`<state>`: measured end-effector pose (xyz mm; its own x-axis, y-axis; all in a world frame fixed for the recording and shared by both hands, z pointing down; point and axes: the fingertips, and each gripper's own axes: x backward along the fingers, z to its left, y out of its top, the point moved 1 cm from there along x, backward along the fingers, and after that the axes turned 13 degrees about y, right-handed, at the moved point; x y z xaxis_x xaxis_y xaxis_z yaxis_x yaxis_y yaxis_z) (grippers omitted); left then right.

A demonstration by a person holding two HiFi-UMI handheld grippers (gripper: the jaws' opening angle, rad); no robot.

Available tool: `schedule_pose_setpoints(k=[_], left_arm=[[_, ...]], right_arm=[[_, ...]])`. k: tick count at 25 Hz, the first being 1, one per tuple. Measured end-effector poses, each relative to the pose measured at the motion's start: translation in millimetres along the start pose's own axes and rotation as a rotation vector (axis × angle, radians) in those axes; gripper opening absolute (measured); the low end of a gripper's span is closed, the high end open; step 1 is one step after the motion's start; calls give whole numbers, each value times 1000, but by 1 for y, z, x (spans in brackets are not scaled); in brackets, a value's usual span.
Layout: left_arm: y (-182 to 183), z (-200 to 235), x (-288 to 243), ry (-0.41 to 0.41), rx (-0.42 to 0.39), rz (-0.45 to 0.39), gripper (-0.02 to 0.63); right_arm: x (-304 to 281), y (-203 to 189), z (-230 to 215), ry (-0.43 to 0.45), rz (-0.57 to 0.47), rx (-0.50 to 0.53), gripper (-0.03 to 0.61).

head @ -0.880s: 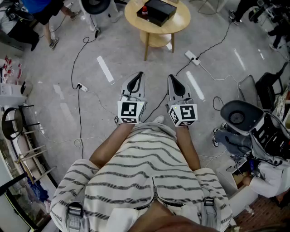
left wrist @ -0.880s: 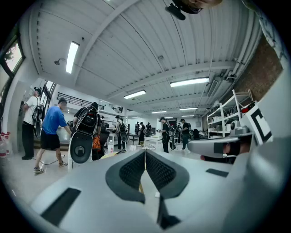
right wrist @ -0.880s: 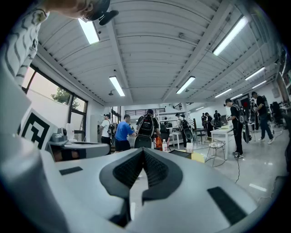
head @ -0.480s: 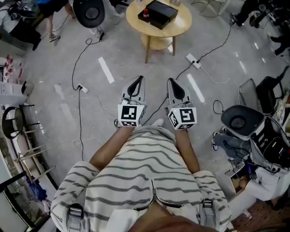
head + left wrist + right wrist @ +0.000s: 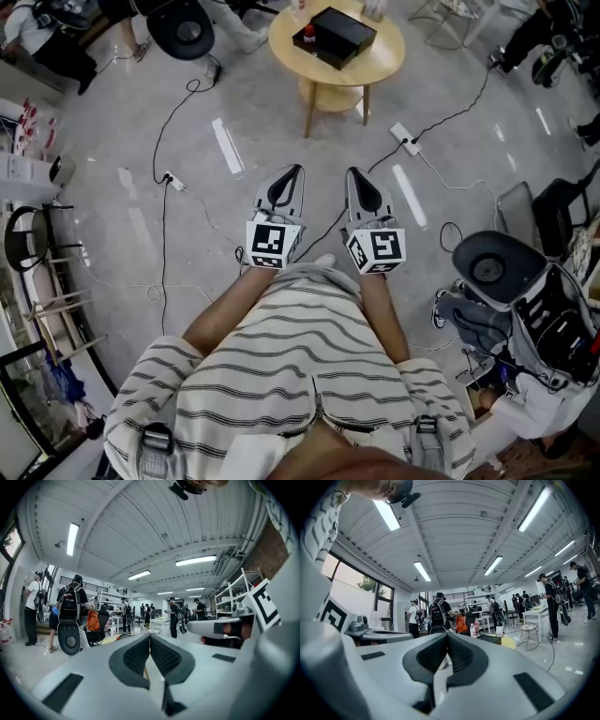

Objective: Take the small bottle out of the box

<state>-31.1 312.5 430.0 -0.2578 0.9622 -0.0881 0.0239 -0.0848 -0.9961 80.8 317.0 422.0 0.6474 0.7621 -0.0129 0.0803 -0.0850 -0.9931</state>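
Note:
A black box [image 5: 335,33] lies on a round wooden table [image 5: 375,56] at the top of the head view, far ahead of me. A small dark item with red on it [image 5: 301,37] stands at the box's left end; I cannot tell whether it is the bottle. The right gripper view shows the box [image 5: 490,639] low ahead, with a small red-capped bottle [image 5: 473,631] beside it. My left gripper [image 5: 292,172] and right gripper [image 5: 353,173] are held side by side in front of my body, pointing at the table. Both are shut and empty, as the left gripper [image 5: 149,637] and right gripper [image 5: 447,636] show in their own views.
Cables run across the grey floor between me and the table, with a power strip [image 5: 405,138] and another plug block [image 5: 170,179]. A black round seat [image 5: 180,21] stands left of the table and another [image 5: 487,265] to my right. People stand around the room.
The table and box have slid lower and a little right in the head view, so they are nearer. Both grippers stay shut and side by side.

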Motion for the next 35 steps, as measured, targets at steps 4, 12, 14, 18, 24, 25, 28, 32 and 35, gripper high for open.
schedule_pose_setpoints(k=[4,12,14,18,24,25,28,32,35], left_arm=[[-9,-10,-2,6,-19,7,21],[-15,-15,-7,28,-33,36,21],[-17,-13,-9,40,-31,42,21],[-22,-8,-26,46,-14,56,21],[-29,-3,-78,28,-1,54,21],[-29,-1,-86,28,1,56,21],[-28,5,-111,20,-6,52,21],[-29,20,-153,18,-8,53,21],[-25,35,-187,18,-4,60,21]], right_arm=[[2,-6,-10,18,1,6,18],[3,-14,-27,14,6,-31,18],[1,-14,-28,16,6,-27,18],[-13,-16,-33,27,20,-19,18],[-46,-18,-64,35,35,-7,18],[-52,-18,-70,32,35,-6,18],[-74,-17,-88,21,32,-8,18],[-110,-21,-113,28,44,-9,18],[-141,-18,-133,30,47,-16,18]])
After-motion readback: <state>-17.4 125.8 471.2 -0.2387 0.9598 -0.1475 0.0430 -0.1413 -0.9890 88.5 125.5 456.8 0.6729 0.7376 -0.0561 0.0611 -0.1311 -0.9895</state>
